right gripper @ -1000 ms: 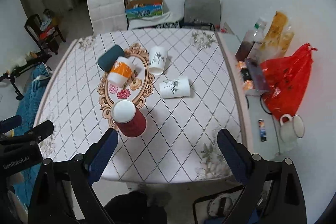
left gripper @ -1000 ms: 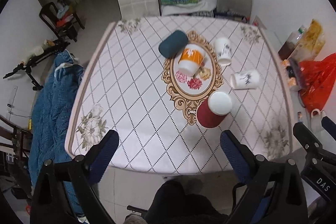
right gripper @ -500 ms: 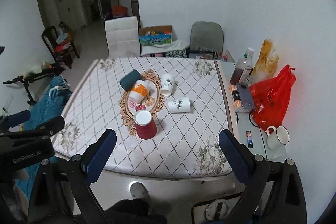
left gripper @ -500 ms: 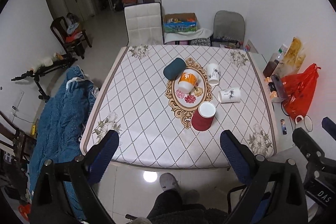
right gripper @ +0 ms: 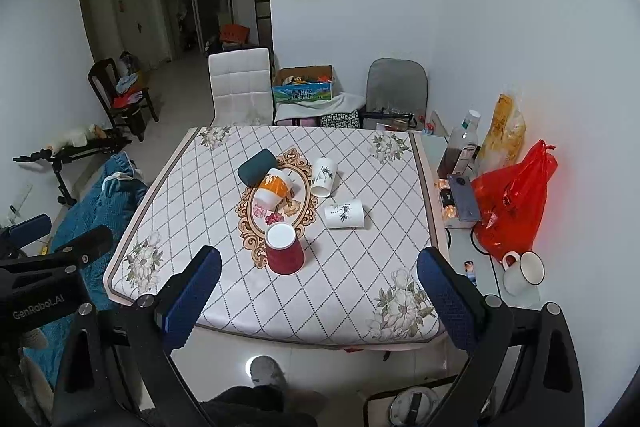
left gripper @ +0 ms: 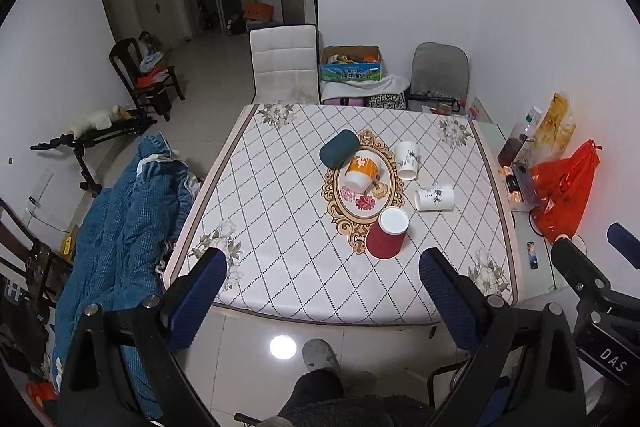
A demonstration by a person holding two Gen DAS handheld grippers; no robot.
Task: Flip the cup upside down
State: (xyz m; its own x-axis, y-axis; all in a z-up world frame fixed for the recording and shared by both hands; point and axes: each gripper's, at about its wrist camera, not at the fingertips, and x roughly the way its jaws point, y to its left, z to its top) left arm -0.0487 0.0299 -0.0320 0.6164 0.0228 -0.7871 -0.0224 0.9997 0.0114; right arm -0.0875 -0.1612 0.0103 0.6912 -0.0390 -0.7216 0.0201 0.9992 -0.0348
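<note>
From the right wrist we look down on a table [right gripper: 192, 227] with a diamond-patterned cloth. Our right gripper [right gripper: 319, 293] hangs wide open and empty, well short of the cups. A red cup [right gripper: 285, 253] stands upside down, white base up, at the near end of the gold oval. Beyond it an orange cup [right gripper: 273, 189] lies tilted against a dark cup [right gripper: 256, 167] on its side. A white cup [right gripper: 323, 177] and another white cup [right gripper: 344, 213] lie to the right. A red bag [right gripper: 516, 203] and a mug [right gripper: 522, 273] sit on the side counter. The left gripper [right gripper: 52, 255] shows at the left edge.
</note>
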